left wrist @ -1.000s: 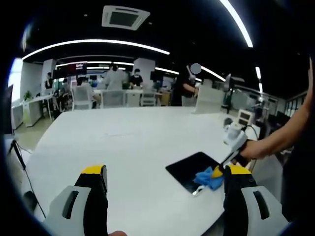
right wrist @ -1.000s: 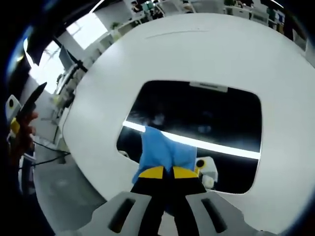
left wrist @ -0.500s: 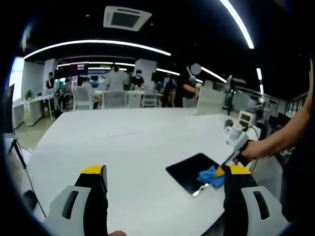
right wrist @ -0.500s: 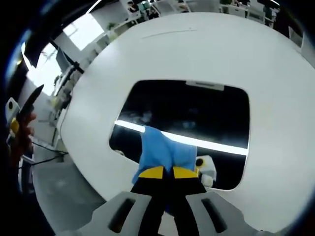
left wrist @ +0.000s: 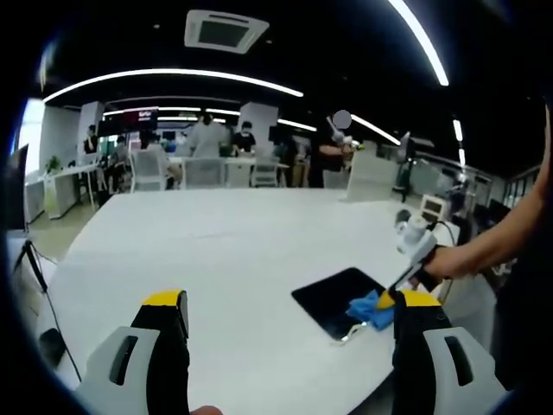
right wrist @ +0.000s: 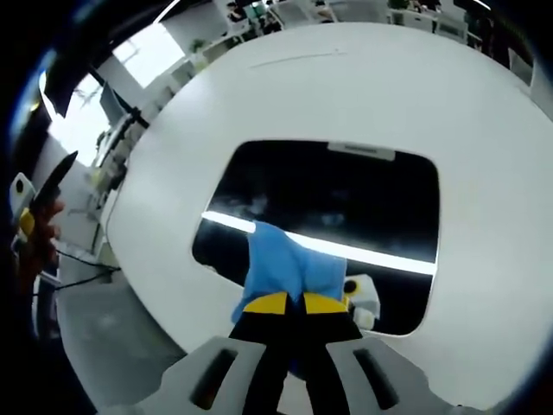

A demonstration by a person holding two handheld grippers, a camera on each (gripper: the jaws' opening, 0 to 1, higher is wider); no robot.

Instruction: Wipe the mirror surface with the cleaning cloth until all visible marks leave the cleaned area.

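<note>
1. Across the left gripper view spreads a large white table [left wrist: 225, 251], with the left gripper [left wrist: 289, 324] held above its near edge, its two yellow-tipped jaws standing wide apart with nothing between them.
2. Toward the right of that view the dark mirror [left wrist: 333, 298] lies flat on the table near its edge, and the blue cleaning cloth [left wrist: 370, 311] rests on the mirror's near right corner.
3. Beside the cloth, the right gripper [left wrist: 399, 290] comes in from the right, carried by a person's hand [left wrist: 432, 264] on a bare forearm; its tip is at the cloth.
4. Far behind the table, people stand and sit among desks and chairs under long ceiling lights.
5. Under the right gripper view's camera, the right gripper [right wrist: 294, 303] has its yellow-tipped jaws drawn together, clamped on the cleaning cloth [right wrist: 285, 268].
6. Pressed against the mirror [right wrist: 346, 216], the cloth covers part of its near edge; the glass reflects a bright light strip.
7. Around the mirror on all sides lies the white table [right wrist: 346, 95].
</note>
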